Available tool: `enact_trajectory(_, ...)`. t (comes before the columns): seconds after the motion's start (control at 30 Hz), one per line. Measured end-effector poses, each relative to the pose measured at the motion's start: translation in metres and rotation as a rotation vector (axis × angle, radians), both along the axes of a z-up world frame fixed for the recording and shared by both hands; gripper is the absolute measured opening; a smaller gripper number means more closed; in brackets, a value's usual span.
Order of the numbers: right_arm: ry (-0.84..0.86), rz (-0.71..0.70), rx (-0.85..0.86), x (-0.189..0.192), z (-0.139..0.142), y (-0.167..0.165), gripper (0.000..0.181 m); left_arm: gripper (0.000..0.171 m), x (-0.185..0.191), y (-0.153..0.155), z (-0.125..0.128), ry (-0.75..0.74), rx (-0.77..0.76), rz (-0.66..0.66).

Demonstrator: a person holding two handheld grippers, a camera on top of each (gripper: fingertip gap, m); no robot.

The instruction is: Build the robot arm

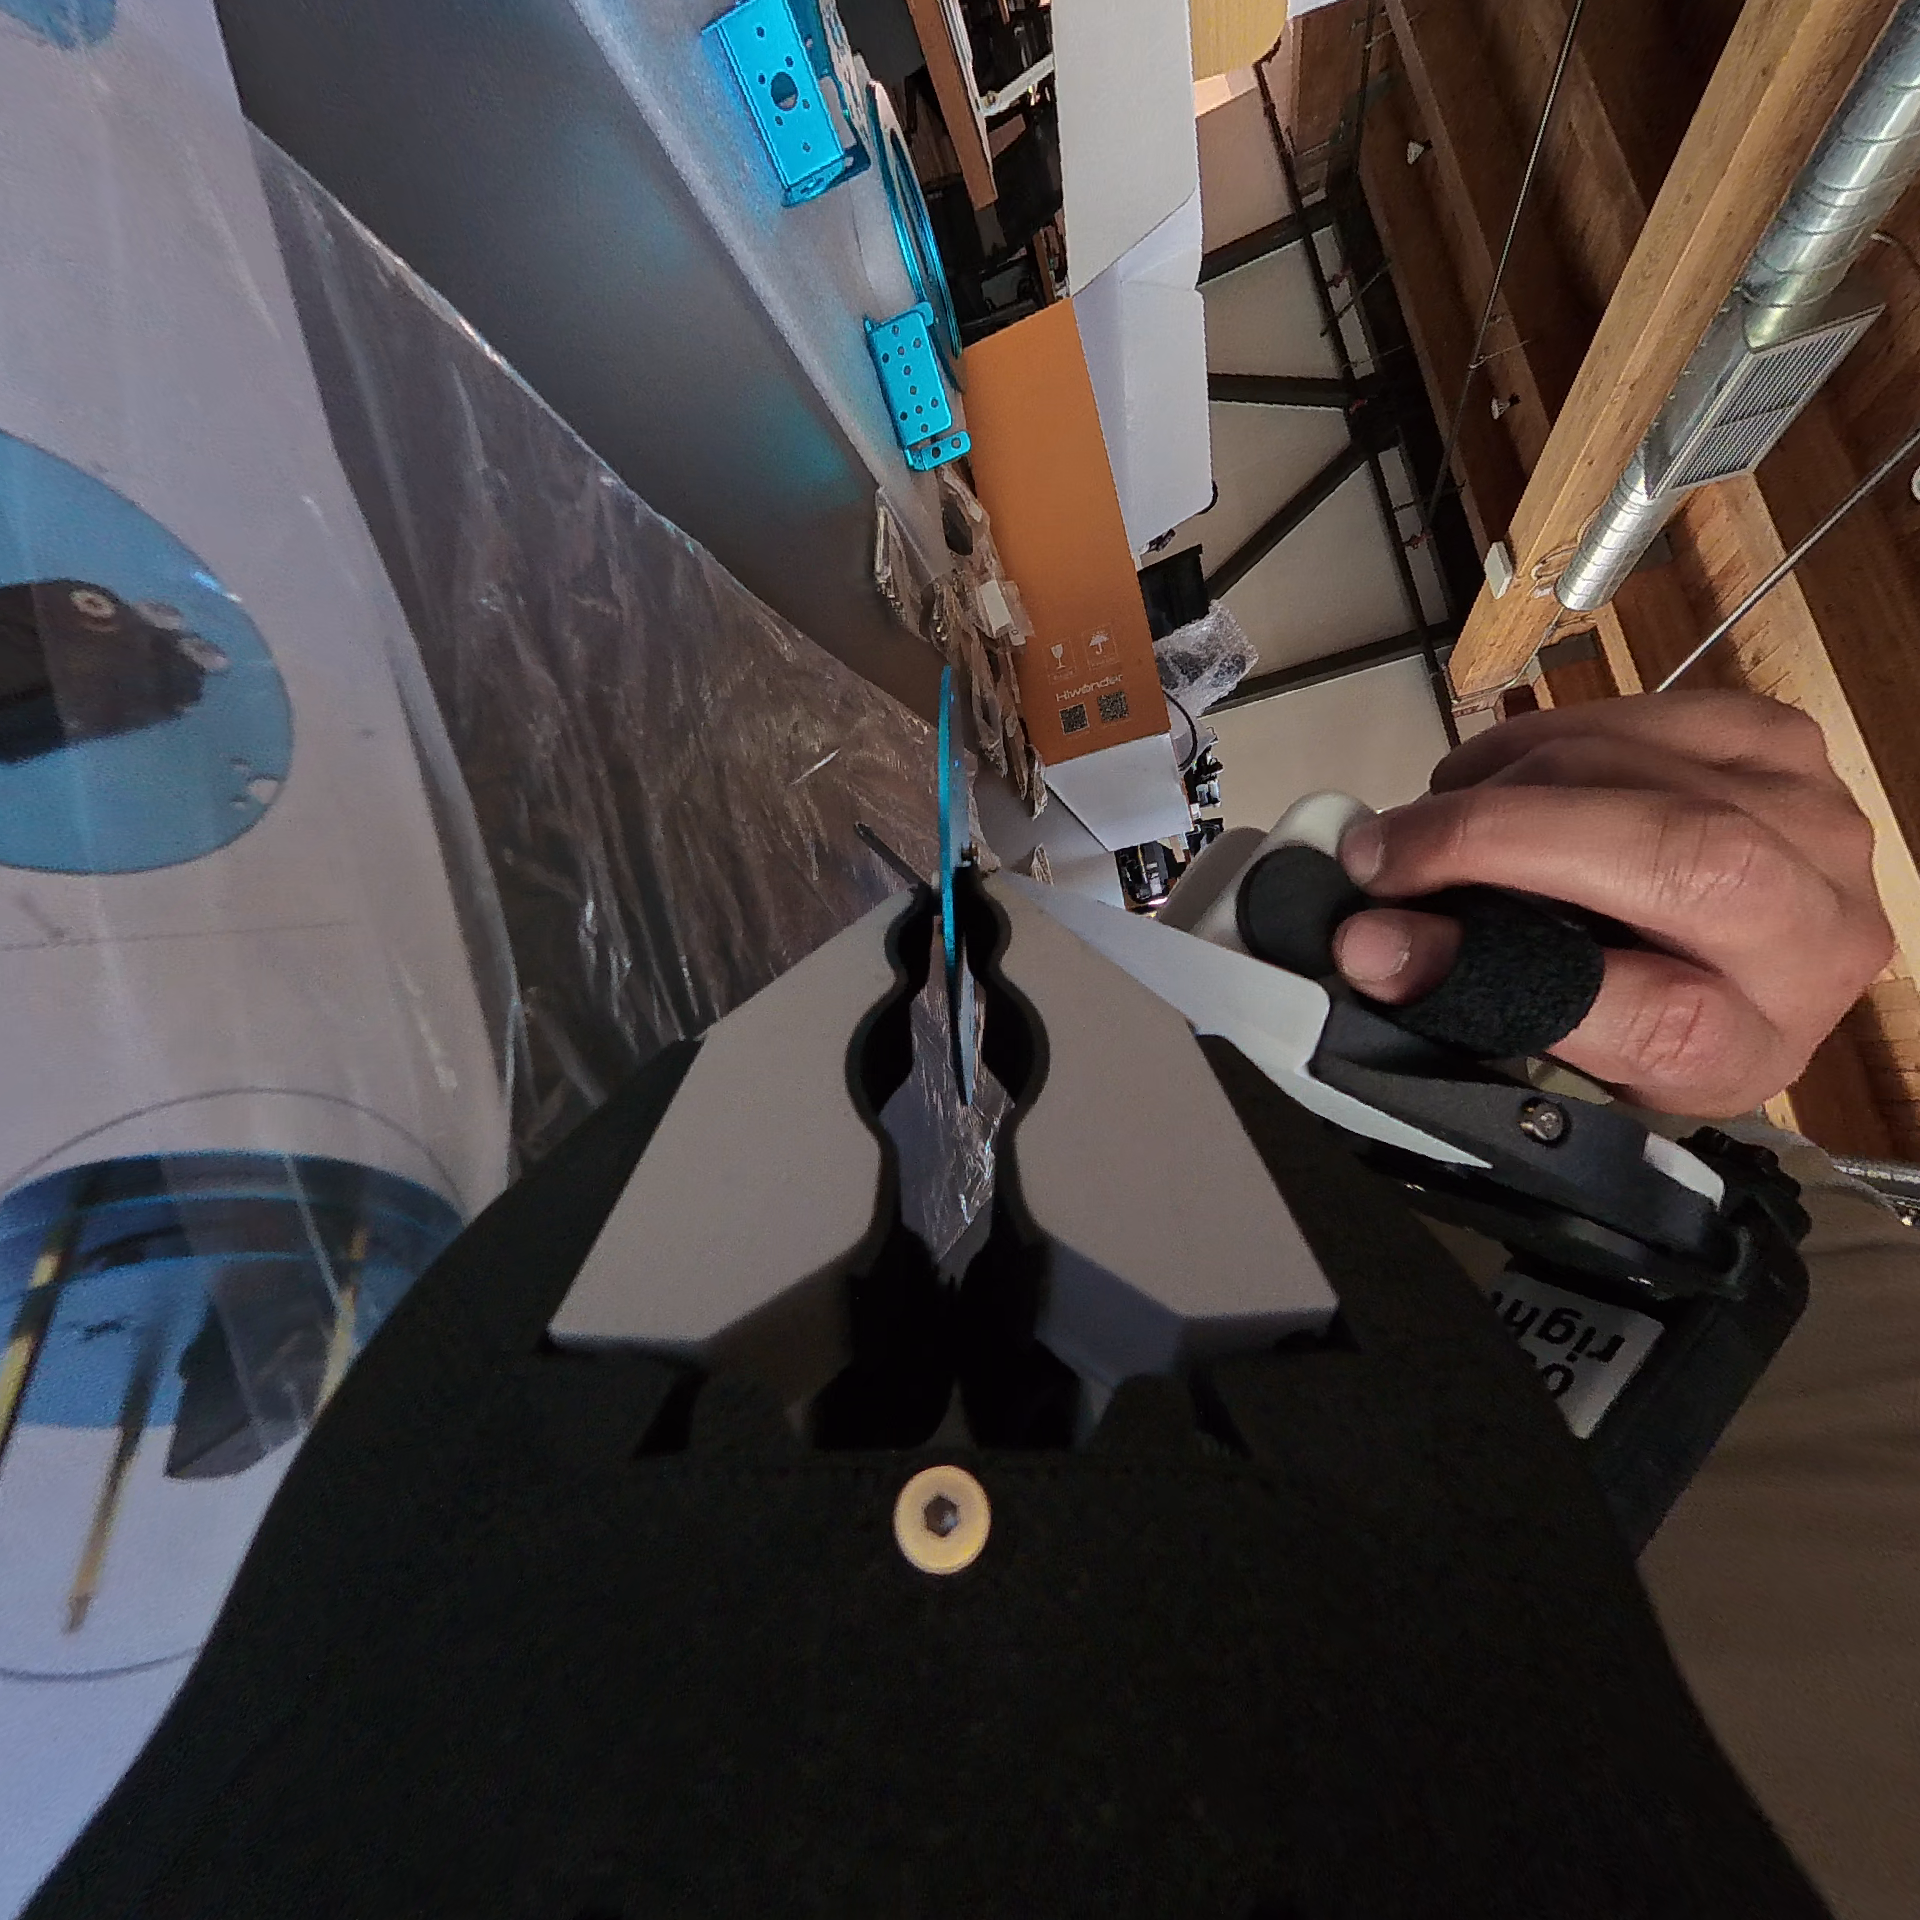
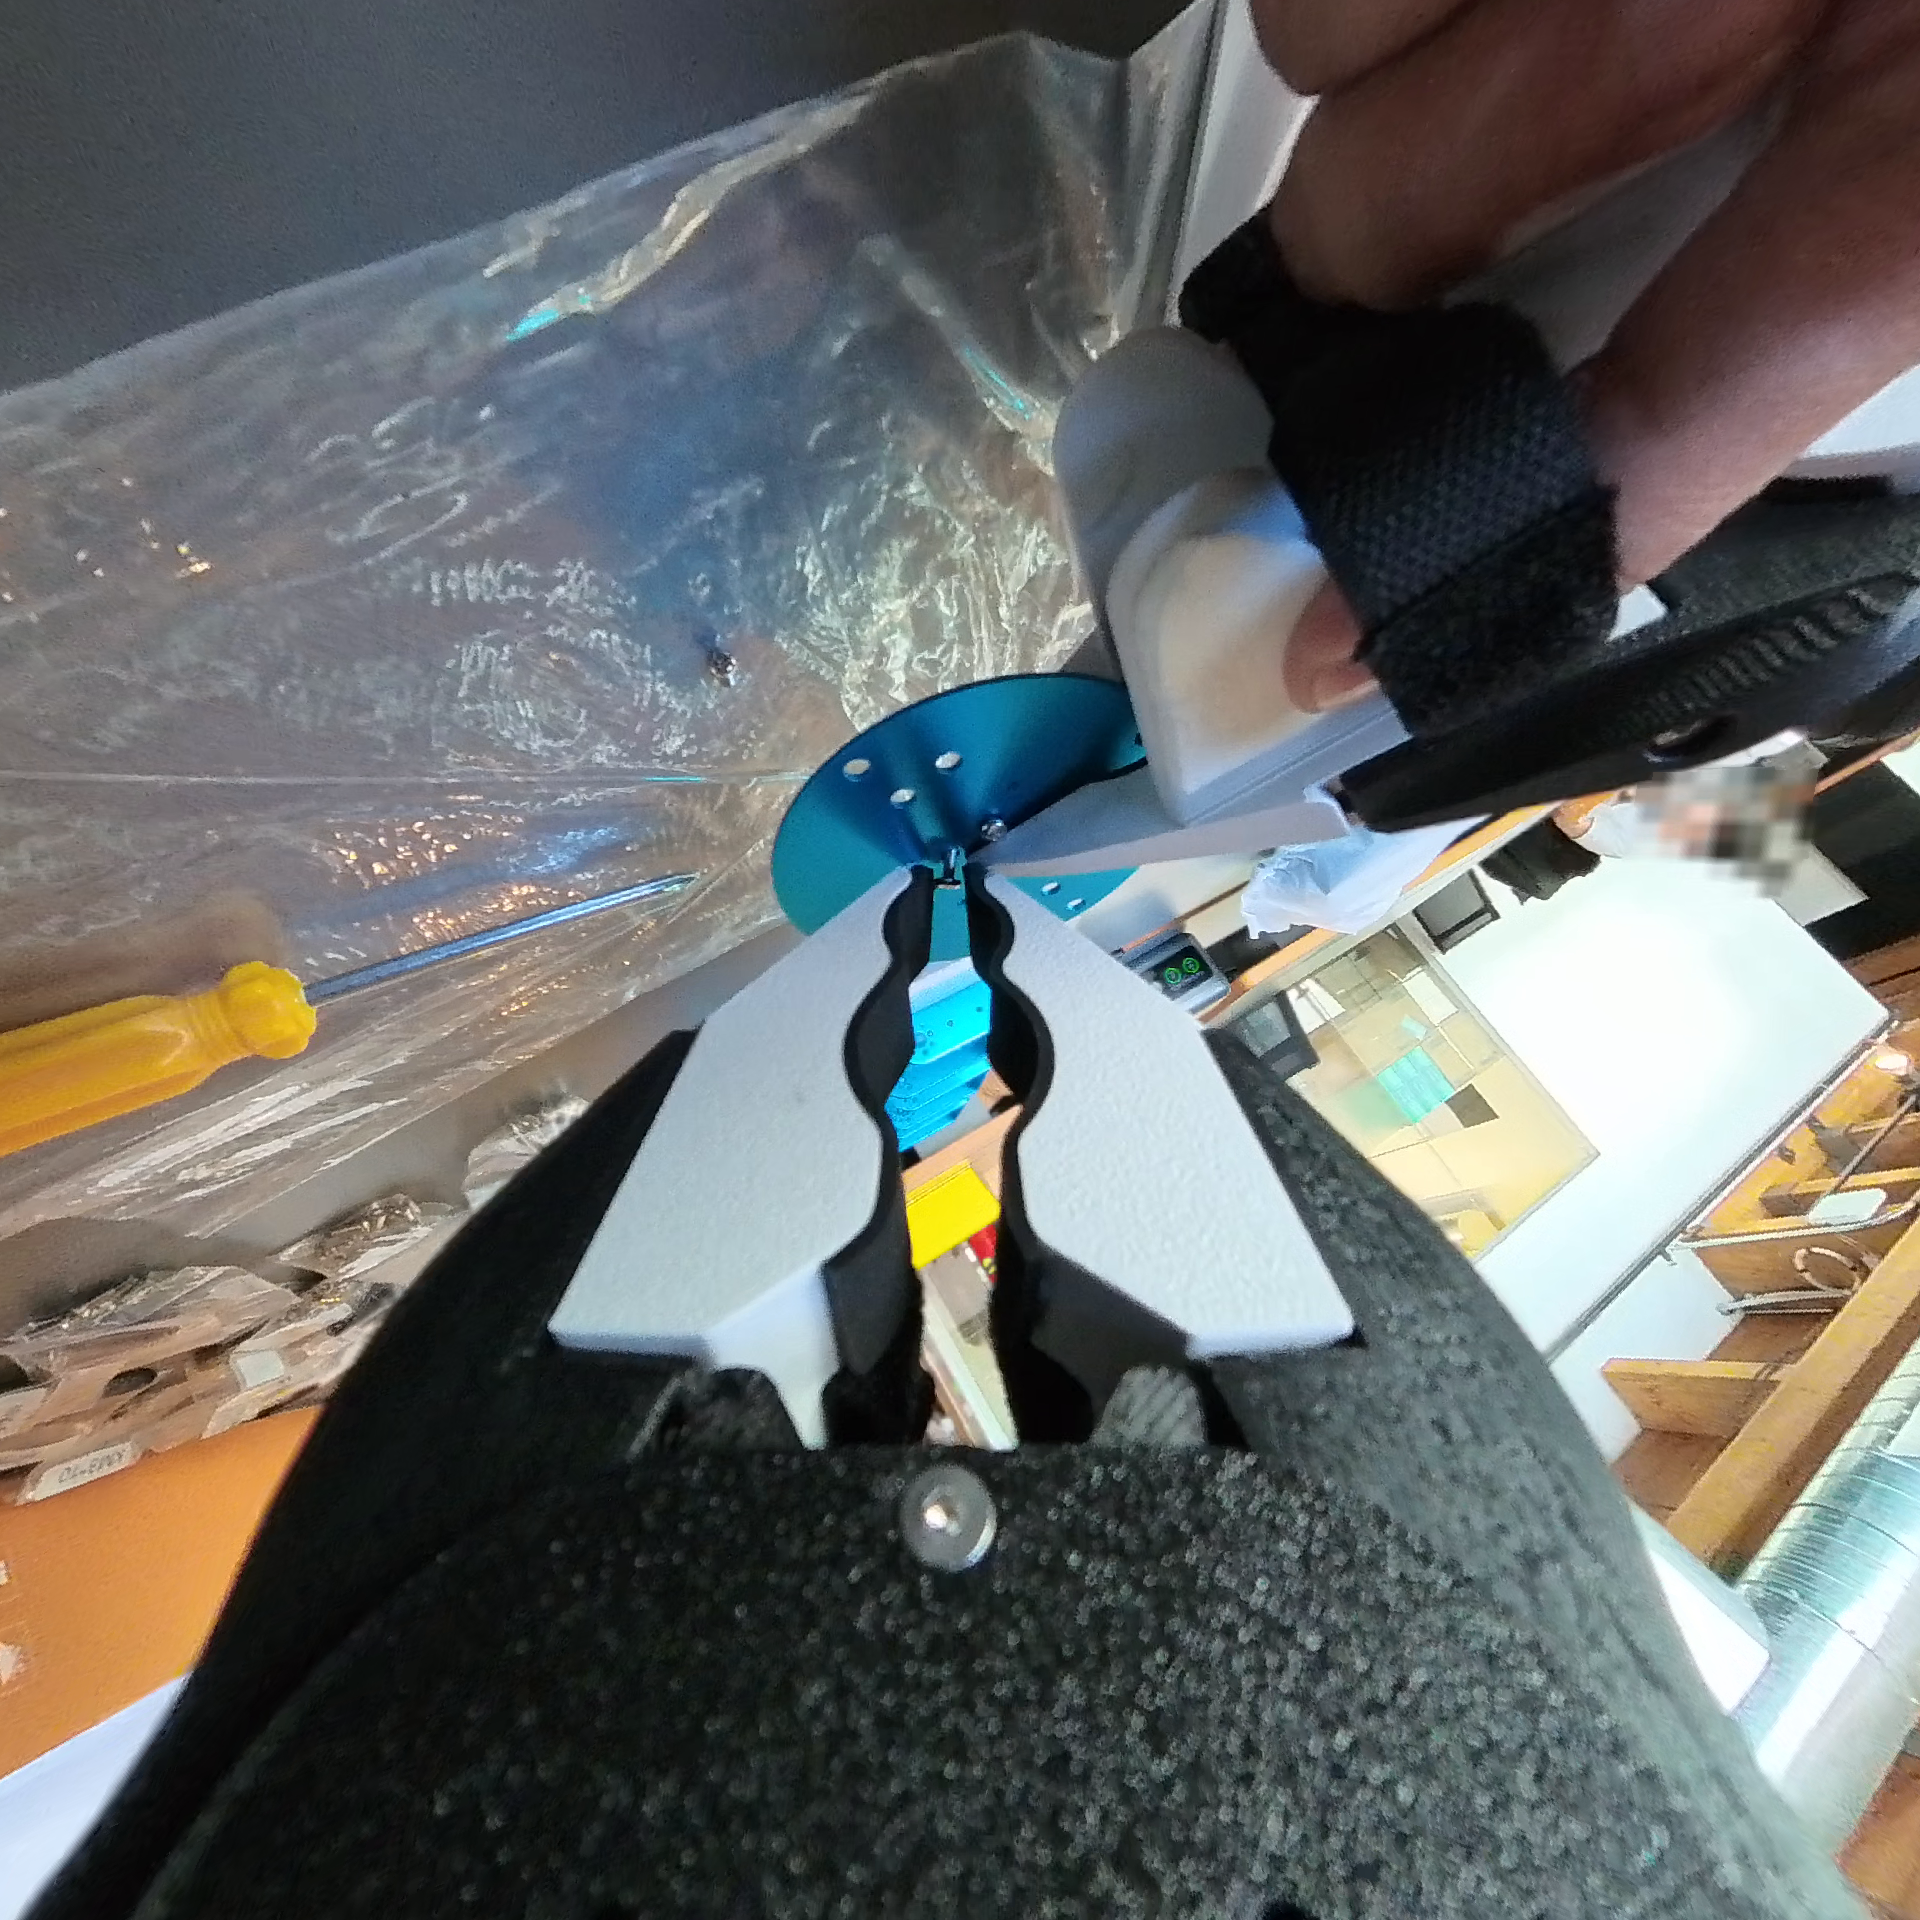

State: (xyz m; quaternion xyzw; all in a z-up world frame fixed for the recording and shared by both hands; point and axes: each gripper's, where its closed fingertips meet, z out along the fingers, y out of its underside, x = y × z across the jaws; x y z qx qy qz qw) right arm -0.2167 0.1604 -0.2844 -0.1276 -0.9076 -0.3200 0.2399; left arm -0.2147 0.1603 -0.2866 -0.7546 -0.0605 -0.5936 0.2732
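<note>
My left gripper [image 1: 951,899] is shut on a round blue metal plate [image 1: 948,769], which shows edge-on and stands out past its fingertips. In the right wrist view the same plate [image 2: 935,748] shows its flat face with several holes, and the left gripper [image 2: 997,847] grips its edge from the right. My right gripper [image 2: 943,875] is shut on a small screw [image 2: 951,862] held against the plate's lower edge. A second small screw [image 2: 995,828] sits in the plate beside it. The right gripper [image 1: 1023,888], held by a hand [image 1: 1621,894], meets the plate from the right.
A crinkled clear plastic sheet [image 2: 416,582] covers the dark table, with a yellow-handled screwdriver [image 2: 145,1039] and a loose screw [image 2: 720,665] on it. Blue metal brackets [image 1: 774,99] [image 1: 914,384], an orange and white box [image 1: 1070,540] and small parts bags [image 2: 156,1340] lie nearby. Left and right tips are no more than a few centimetres apart.
</note>
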Motion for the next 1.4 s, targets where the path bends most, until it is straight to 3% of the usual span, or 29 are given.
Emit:
enact_trajectory(1.07,0.159,-0.134,-0.135,-0.001,0.013,0.006,0.018,0.006,-0.004,0.001,0.004,-0.046,-0.001,0.014)
enact_trajectory(1.2,0.35,-0.338,-0.274,0.012,0.034,0.024,0.018,0.005,-0.013,0.006,0.006,-0.04,0.016,0.042)
enact_trajectory(1.3,0.59,-0.618,-0.539,0.031,0.041,0.027,0.02,0.005,-0.019,0.008,0.011,0.014,0.103,0.061)
enact_trajectory(1.4,0.796,-0.929,-0.878,0.055,0.031,0.008,0.022,0.005,-0.024,0.013,0.014,0.111,0.201,0.054)
